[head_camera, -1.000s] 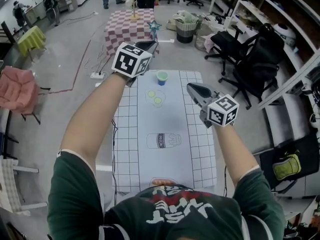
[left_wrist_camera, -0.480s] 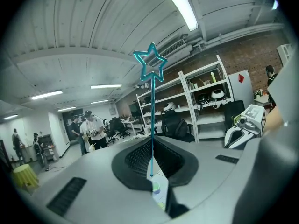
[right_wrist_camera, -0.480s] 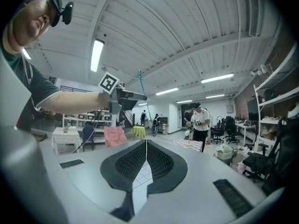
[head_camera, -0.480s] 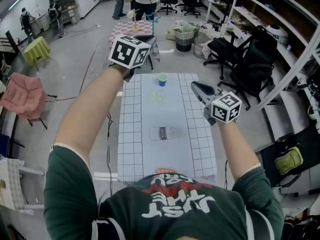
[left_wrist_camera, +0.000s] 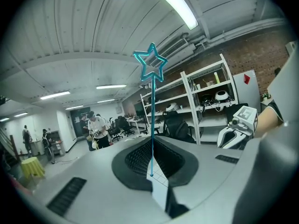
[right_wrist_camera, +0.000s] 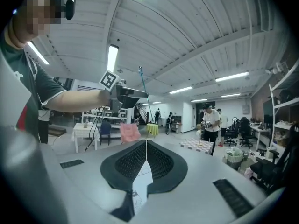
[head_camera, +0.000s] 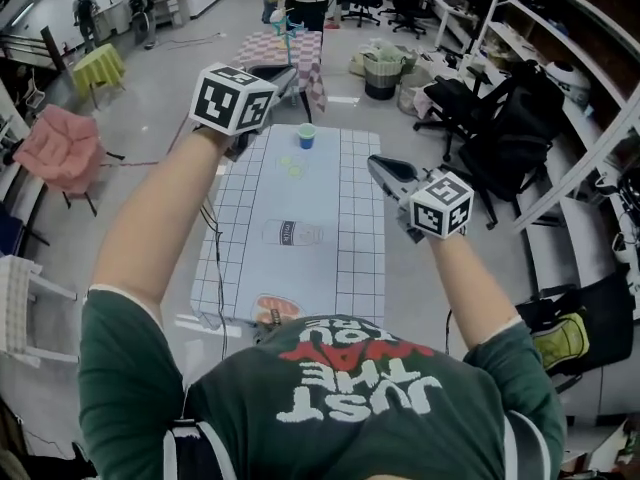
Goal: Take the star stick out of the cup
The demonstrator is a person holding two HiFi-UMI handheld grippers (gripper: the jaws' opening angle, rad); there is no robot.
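My left gripper (head_camera: 281, 74) is raised high over the far end of the table, shut on the lower end of the teal star stick (head_camera: 287, 30). In the left gripper view the thin stick (left_wrist_camera: 152, 120) rises straight up from the closed jaws of the left gripper (left_wrist_camera: 152, 158), its outlined star on top. The small blue cup (head_camera: 306, 136) with a green rim stands on the gridded table (head_camera: 352, 268) below, well apart from the stick. My right gripper (head_camera: 381, 166) hovers at the table's right side, shut and holding nothing; the right gripper (right_wrist_camera: 146, 146) view shows its pads pressed together.
A checkered table (head_camera: 303, 47) stands beyond the gridded one. Black office chairs (head_camera: 470, 103) and shelves (head_camera: 560, 28) line the right. A pink-draped chair (head_camera: 62, 148) is at the left. A waste bin (head_camera: 381, 72) sits behind the table, and people stand farther back.
My left gripper has kept hold of the star stick and drifted left and up in view. The head camera has shifted, so the table sits more to the left. The right gripper has barely moved.
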